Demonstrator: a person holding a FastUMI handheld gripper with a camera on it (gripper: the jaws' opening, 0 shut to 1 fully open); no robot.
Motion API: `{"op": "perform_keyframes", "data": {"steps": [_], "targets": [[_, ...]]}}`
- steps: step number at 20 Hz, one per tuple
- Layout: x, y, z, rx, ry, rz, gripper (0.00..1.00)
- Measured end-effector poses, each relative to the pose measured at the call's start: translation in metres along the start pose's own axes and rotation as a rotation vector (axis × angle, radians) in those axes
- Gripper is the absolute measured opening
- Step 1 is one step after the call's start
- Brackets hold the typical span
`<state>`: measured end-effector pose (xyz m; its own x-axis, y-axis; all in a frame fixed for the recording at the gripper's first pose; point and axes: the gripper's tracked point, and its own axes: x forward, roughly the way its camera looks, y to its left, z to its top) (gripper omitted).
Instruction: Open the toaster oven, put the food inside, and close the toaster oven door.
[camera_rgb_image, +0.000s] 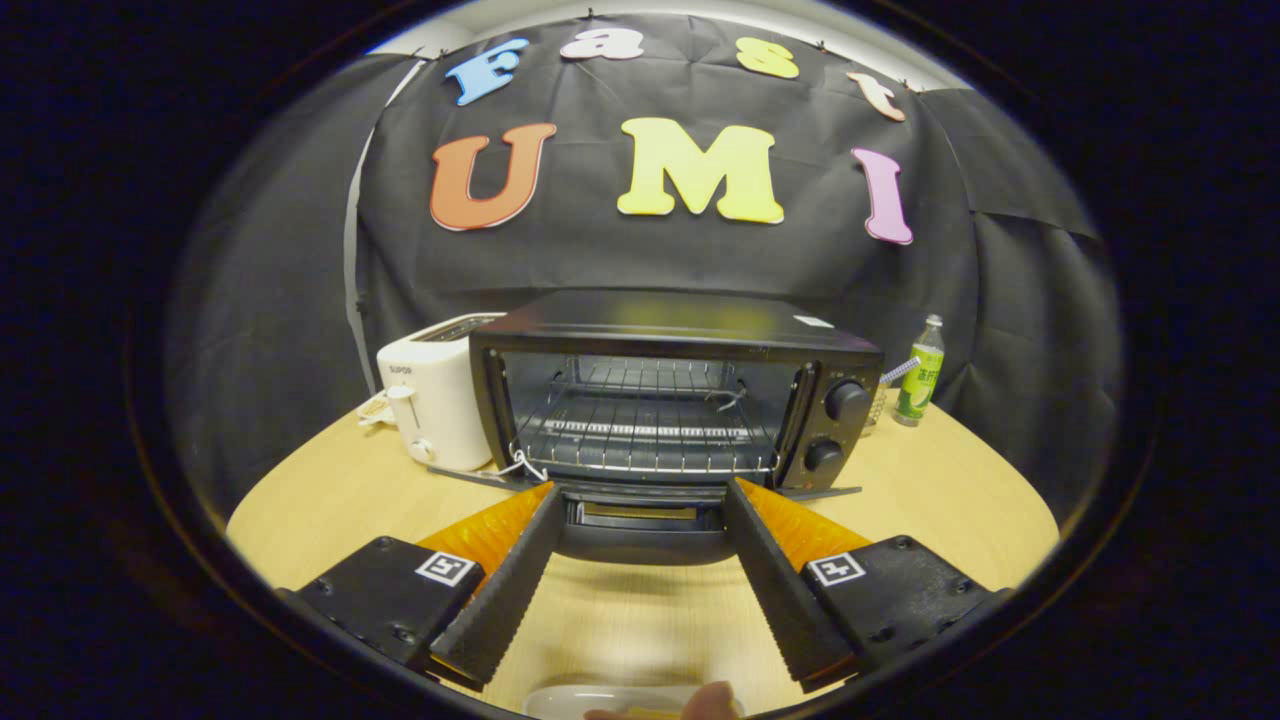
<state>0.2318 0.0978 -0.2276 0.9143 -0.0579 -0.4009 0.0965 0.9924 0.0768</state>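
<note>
Gripper: the gripper (640, 510) is spread wide and holds nothing; its fingers reach toward the lowered door.
Toaster oven: the black metal toaster oven (675, 400) stands on the pale wooden desk (330, 500), just ahead of the fingers, cavity exposed.
Door: the dark glass door (645, 525) hangs down flat, its front edge between the fingertips; the opening step looks done.
Rack: a wire rack (645, 425) sits inside with nothing on it.
Food: a white plate (570, 700) lies on the desk below the fingers, with a fingertip (712, 700) at its rim; what it carries is too cut off to tell.
Handling: the food is probably light and easily crushed, so a gentle hold across its width would suit; the door is stiff and hinged, best lifted at its front edge.
Surroundings: a white pop-up toaster (435, 400) stands just beside the oven, a green-labelled plastic bottle (921, 372) on the other side.
Obstacles: the lowered door juts out toward the plate, so the food has to pass over it.
</note>
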Motion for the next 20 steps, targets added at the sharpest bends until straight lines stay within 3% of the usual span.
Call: {"op": "perform_keyframes", "data": {"steps": [8, 20], "targets": [[-0.01, 0.0, -0.054, 0.059, 0.183, 0.05, 1.0], [-0.132, -0.002, 0.008, -0.027, -0.051, 0.046, 1.0]]}}
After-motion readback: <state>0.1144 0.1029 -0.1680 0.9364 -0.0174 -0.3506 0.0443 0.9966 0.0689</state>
